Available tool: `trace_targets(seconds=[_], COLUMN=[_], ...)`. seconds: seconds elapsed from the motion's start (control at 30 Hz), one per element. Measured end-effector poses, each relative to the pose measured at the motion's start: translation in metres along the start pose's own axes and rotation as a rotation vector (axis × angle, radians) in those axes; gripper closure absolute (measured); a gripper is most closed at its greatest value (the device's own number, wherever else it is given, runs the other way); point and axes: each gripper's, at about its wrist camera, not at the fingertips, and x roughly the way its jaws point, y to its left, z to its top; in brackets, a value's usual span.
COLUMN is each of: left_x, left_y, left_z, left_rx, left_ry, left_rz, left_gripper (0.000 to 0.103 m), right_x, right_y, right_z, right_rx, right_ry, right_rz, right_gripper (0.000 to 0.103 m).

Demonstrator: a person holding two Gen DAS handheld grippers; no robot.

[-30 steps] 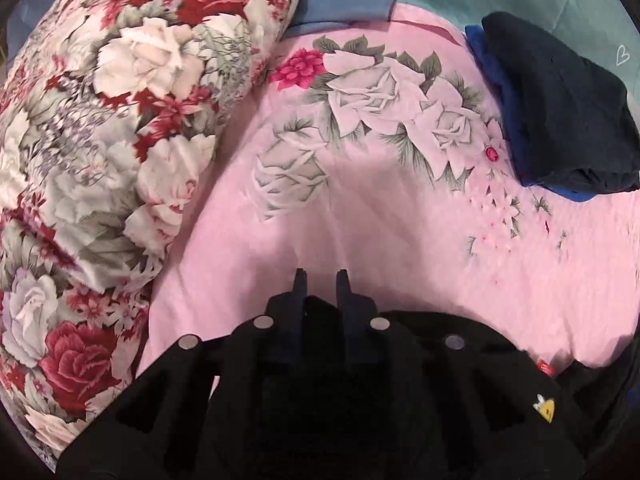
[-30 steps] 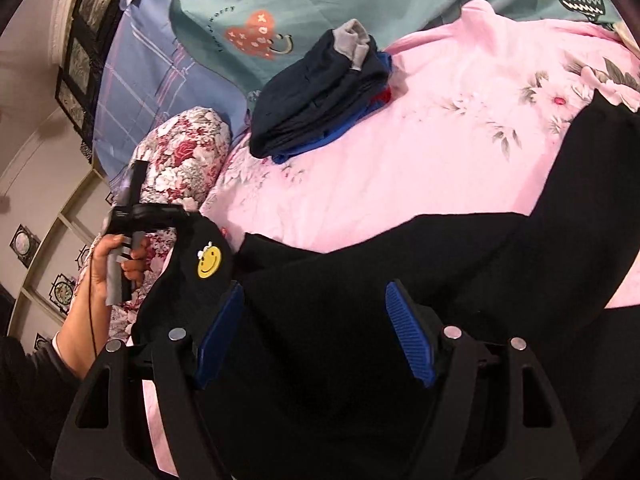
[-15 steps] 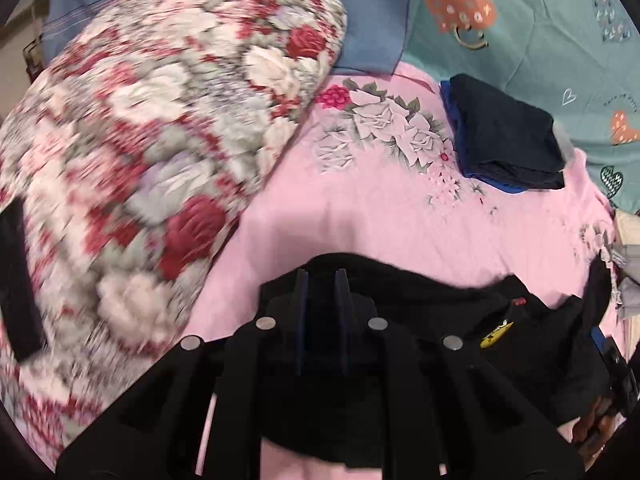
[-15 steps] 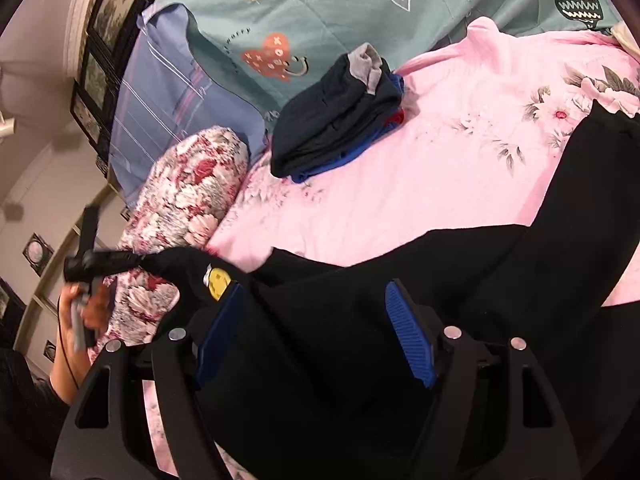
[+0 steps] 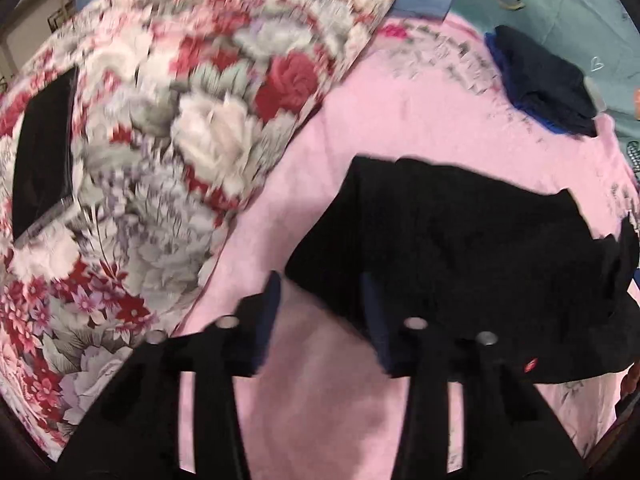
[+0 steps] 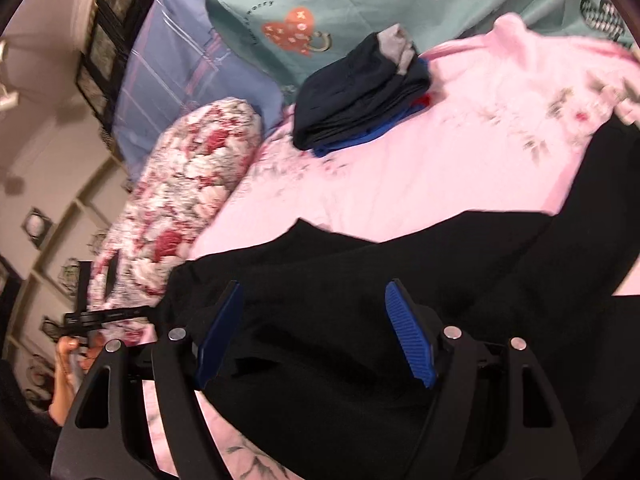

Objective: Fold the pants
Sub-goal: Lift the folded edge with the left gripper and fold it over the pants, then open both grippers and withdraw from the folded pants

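So both my grippers are empty right now. My left gripper [image 5: 320, 308] has its jaws spread apart over bare pink sheet, right at the near corner of the black pants [image 5: 460, 248], nothing between the pads as far as I can tell (that view is pretty blurry). My right gripper [image 6: 314, 332] is wide open too, hovering above the black pants [image 6: 360, 320] with the fabric under the blue pads [image 6: 408, 336], not pinched.

The pants lie spread on the pink floral sheet [image 6: 460, 152], one leg trailing off away from the floral bolster, so I figure I'm lining up for the next fold.

Other stuff: the floral bolster [image 5: 180, 140] sits close beside the pants, with some flat black thing [image 5: 44, 160] resting on it, can't tell what. Past the pants, well apart, is a stack of folded dark clothes [image 6: 360, 92], then the teal heart-print blanket [image 6: 320, 0]. Nothing's really in my way.
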Motion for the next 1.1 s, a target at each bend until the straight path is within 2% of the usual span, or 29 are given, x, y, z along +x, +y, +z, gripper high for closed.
trace_targets(seconds=[0.03, 0.07, 0.1, 0.17, 0.2, 0.27, 0.3, 0.4, 0.5, 0.7, 0.87, 1.1], left_x=[-0.005, -0.011, -0.014, -0.013, -0.012, -0.005, -0.004, -0.003, -0.001, 0.001, 0.01, 0.013], left_y=[-0.005, -0.015, -0.022, -0.029, -0.03, -0.028, -0.025, -0.02, -0.015, -0.025, -0.03, -0.026], left_z=[0.001, 0.003, 0.003, 0.002, 0.001, -0.001, -0.003, -0.008, -0.008, -0.002, -0.004, -0.012], left_rx=[0.019, 0.061, 0.09, 0.109, 0.109, 0.085, 0.07, 0.041, 0.011, -0.006, -0.032, -0.054], left_ry=[-0.027, -0.061, -0.08, -0.077, -0.06, -0.002, 0.018, 0.073, 0.12, 0.187, 0.206, 0.235], left_rz=[0.001, 0.006, 0.01, -0.012, -0.024, -0.061, -0.079, -0.118, -0.13, -0.213, -0.173, -0.174], left_gripper=[0.046, 0.034, 0.029, 0.029, 0.029, 0.029, 0.029, 0.029, 0.029, 0.029, 0.032, 0.032], right_x=[-0.007, -0.013, -0.02, -0.032, -0.04, -0.055, -0.06, -0.071, -0.064, -0.049, -0.053, -0.063], right_y=[0.0, -0.003, -0.007, -0.019, -0.025, -0.038, -0.042, -0.052, -0.054, -0.034, -0.02, -0.009], right_z=[0.001, 0.002, 0.003, 0.007, 0.008, 0.008, 0.007, 0.002, 0.002, 0.004, -0.002, -0.011], right_rx=[-0.008, -0.013, -0.011, 0.017, 0.034, 0.069, 0.082, 0.108, 0.131, 0.078, 0.043, 0.0], right_ry=[-0.01, -0.018, -0.025, -0.033, -0.04, -0.057, -0.061, -0.089, -0.093, -0.086, -0.093, -0.105], right_rz=[-0.036, -0.071, -0.119, -0.227, -0.282, -0.364, -0.373, -0.37, -0.35, -0.281, -0.249, -0.236], right_gripper=[0.029, 0.029, 0.029, 0.024, 0.015, 0.014, 0.014, 0.014, 0.014, 0.014, 0.014, 0.014])
